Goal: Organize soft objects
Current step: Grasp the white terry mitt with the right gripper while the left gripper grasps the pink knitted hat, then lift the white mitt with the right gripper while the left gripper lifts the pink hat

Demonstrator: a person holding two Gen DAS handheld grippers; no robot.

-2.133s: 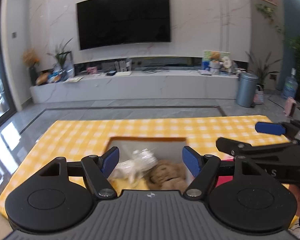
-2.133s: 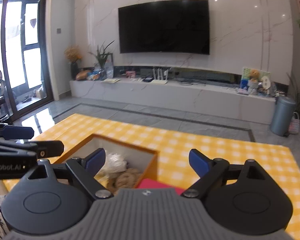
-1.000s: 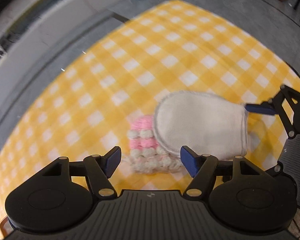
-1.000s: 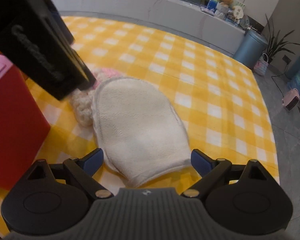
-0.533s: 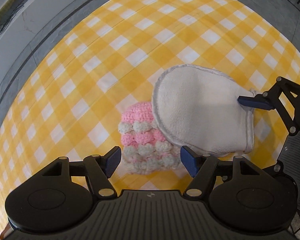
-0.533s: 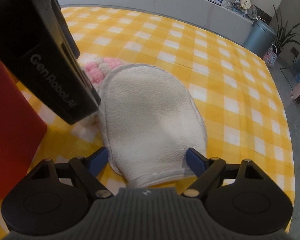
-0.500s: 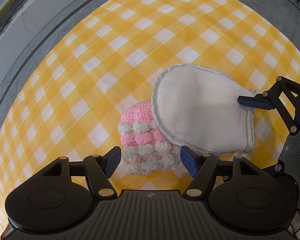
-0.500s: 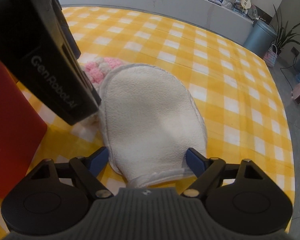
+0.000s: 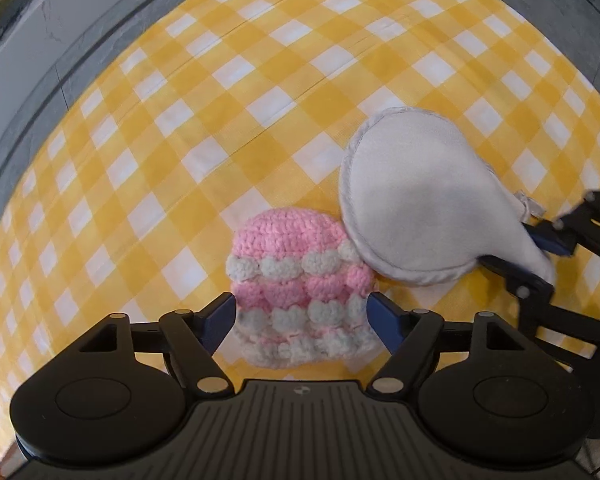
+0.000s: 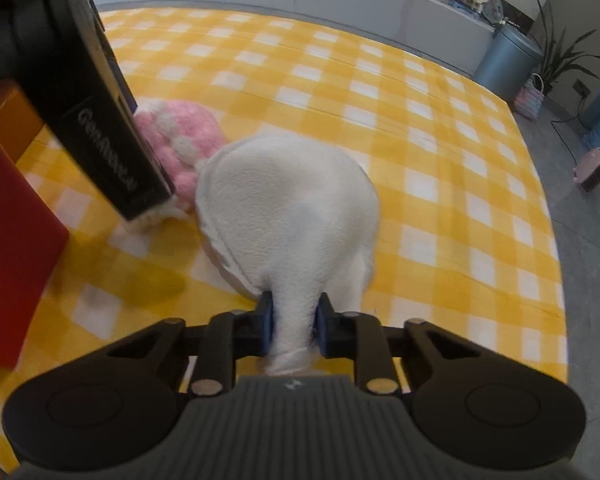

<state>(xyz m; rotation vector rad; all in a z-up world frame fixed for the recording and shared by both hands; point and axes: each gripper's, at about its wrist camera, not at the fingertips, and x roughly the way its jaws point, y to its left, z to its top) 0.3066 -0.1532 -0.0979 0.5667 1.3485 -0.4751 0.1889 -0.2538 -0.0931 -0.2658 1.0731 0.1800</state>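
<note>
A yellow-and-white checked cloth [image 9: 260, 92] covers the whole work surface, flat and faintly creased, running out to grey tiled floor [image 10: 588, 264] along its far and right edges, with broad bare stretches towards both. At its left edge stands a red box [image 10: 8, 248], smooth-sided and square-cornered, just beside the soft things. The white mitt [image 10: 288, 216] is plush fleece with a stitched hem, rounded at one end and narrowing to a cuff; its long axis runs from the cuff towards the far edge of the cloth, rounded end leading, its body bulging up off the cloth. The right gripper [image 10: 294, 322] has just been closing and now pinches that bunched cuff tight between its blue pads [image 10: 266, 320]. The pink-and-white crocheted hat [image 9: 300, 288] lies flat just beside the mitt's rounded end, touching it; it is knobbly, banded with white bobbles, dome pointing to the far edge and brim towards the near one. The left gripper [image 9: 302, 316] points down over the brim, its jaws just opened wider, standing either side of the hat without pressing it.
</note>
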